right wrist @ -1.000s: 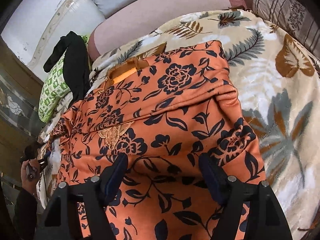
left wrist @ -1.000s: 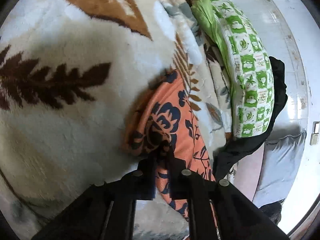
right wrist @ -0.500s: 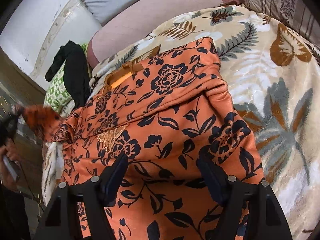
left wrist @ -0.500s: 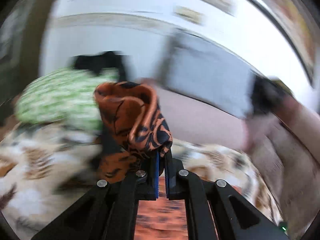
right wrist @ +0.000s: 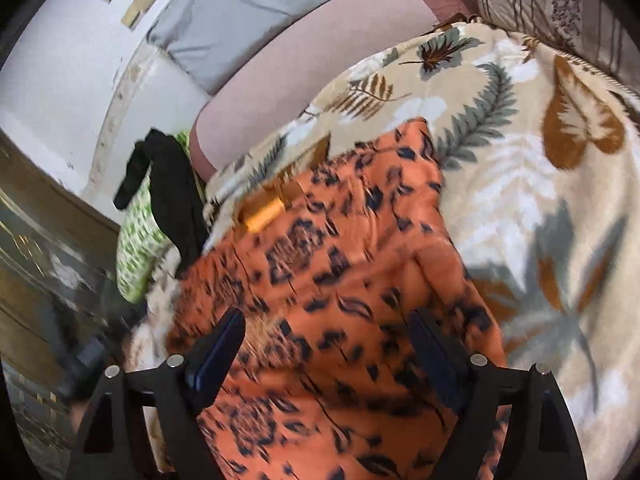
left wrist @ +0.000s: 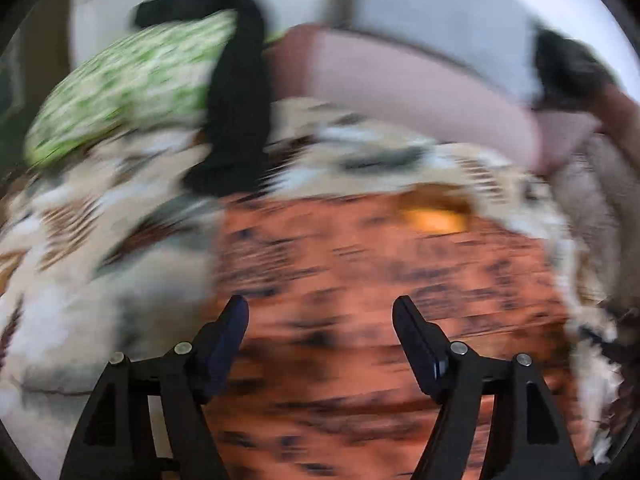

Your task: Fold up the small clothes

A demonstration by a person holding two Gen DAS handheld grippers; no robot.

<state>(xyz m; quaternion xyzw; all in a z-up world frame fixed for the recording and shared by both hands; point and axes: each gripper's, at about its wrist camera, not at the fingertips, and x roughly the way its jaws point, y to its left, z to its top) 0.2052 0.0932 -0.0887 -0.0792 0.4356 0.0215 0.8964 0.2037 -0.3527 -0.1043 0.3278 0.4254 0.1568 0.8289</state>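
Left wrist view heavily motion-blurred: orange floral garment (left wrist: pixel 360 280) spread flat on leaf-print blanket (left wrist: pixel 80 300), both tongs empty

Left gripper (left wrist: pixel 320 320) spread wide above the cloth, holding nothing; right gripper (right wrist: pixel 326 344) likewise apart over the near part of the garment, nothing between fingers. Looks thin, light and limp, likely slick satin, so probably slides and bunches instead of holding a crease. Best pinched at a hem or corner along the right edge beside blanket, not mid-panel. Black garment (right wrist: pixel 172 184) draped over green pillow (right wrist: pixel 136 248) beyond, well apart
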